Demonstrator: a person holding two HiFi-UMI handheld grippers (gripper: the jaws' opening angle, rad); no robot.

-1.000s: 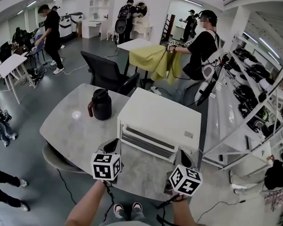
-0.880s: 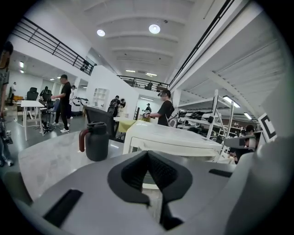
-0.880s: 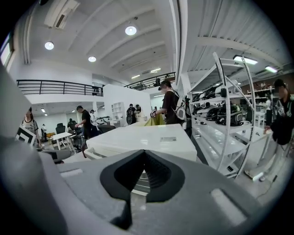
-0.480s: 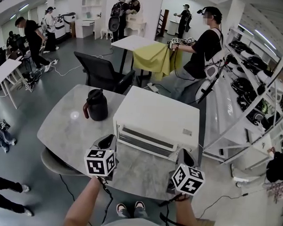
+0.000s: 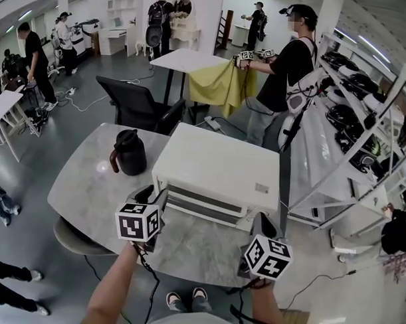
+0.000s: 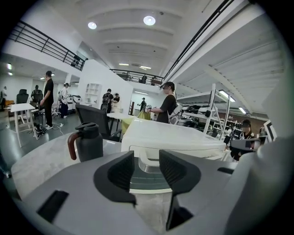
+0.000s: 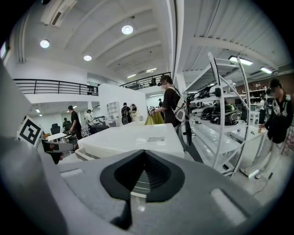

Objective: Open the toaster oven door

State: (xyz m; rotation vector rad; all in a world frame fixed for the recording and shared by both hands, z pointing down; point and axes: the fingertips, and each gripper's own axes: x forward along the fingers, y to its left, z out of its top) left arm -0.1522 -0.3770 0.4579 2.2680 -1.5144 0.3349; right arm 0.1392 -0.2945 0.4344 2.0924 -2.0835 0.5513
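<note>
**Head view:** The left gripper [image 5: 152,195] points at the closed door [image 5: 203,203] of the toaster oven [image 5: 216,166] just ahead, probably to line up on the handle. The right gripper [image 5: 264,226] waits near the oven's right front corner. Count: one oven, one black carafe [image 5: 129,152] ahead-left, two grippers.

**Left gripper view:** The jaws have just been opening and stand apart with nothing between them. The door handle [image 6: 148,160] lies straight ahead, untouched.

**Right gripper view:** The jaws are together and empty, with the oven ahead-left.

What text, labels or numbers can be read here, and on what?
No text is legible anywhere.
Sticker on top of the toaster oven: print too small to read.
Left marker cube, right marker cube: black-and-white square patterns, no words or numbers.
</note>
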